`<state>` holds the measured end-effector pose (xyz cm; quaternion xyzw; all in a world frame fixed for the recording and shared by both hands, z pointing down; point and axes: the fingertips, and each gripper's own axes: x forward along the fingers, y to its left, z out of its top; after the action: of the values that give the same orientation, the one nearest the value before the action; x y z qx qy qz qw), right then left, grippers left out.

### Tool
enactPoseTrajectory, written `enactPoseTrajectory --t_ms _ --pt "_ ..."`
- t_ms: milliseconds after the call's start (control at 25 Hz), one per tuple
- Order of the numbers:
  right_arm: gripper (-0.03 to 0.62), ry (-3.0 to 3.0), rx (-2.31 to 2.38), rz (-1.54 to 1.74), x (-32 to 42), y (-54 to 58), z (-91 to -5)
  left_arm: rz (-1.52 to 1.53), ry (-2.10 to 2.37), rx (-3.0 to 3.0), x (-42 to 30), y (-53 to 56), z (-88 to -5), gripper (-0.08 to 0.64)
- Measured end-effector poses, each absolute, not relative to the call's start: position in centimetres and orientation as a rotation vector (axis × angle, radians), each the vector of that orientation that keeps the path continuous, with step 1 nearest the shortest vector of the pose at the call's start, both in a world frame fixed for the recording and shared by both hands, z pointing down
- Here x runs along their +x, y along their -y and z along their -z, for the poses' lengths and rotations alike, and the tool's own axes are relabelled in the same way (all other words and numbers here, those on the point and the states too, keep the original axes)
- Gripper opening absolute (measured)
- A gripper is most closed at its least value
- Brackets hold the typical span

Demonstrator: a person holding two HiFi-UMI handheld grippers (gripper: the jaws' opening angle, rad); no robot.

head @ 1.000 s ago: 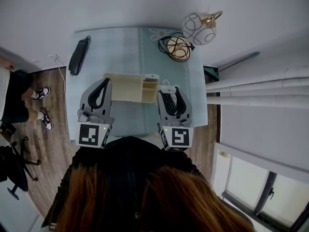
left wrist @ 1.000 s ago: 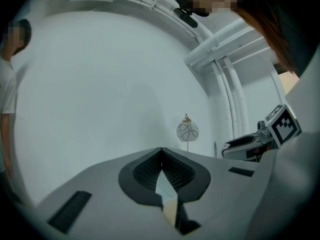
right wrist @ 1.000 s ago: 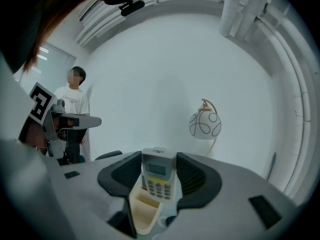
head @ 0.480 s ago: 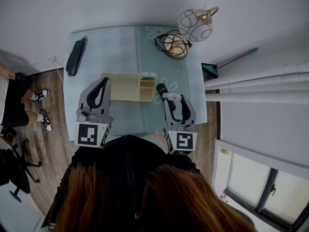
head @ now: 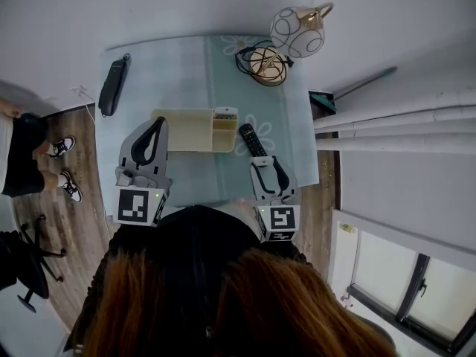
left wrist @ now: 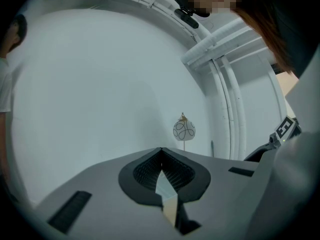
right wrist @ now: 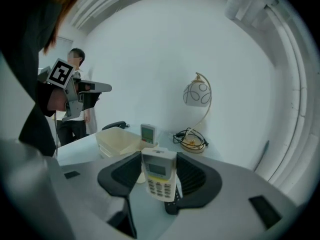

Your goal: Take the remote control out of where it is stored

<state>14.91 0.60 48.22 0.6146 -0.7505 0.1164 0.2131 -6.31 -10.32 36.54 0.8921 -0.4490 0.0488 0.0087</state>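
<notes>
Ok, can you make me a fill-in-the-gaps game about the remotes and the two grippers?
1. The right gripper is shut on a ____ remote control.
2. The left gripper is ____, with nothing in it.
3. The other remote, next to the beige box, is ____.

Missing words: white; shut; black.

Pale teal with white flower outlines across the tablecloth (head: 186, 73). Cream on the rectangular plastic organiser box (head: 178, 130); white, grey-screened and yellow-banded, on the slim remote control (right wrist: 159, 176). Black looping lines over the white globe lamp shade (head: 291, 30).
</notes>
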Motion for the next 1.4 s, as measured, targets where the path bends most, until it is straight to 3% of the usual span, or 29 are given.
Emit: enactPoseTrajectory --t_ms 520,1400 --pt "0.230 2.082 1.466 -0.538 13.5 -4.3 -53.6 -0.153 1.395 2.781 -6.2 9.9 -36.7 0.005" --pt "0.230 2.109 1.346 -0.563 12.0 0.5 -56.4 -0.150 1.423 2.775 -6.4 9.8 -36.4 0.005"
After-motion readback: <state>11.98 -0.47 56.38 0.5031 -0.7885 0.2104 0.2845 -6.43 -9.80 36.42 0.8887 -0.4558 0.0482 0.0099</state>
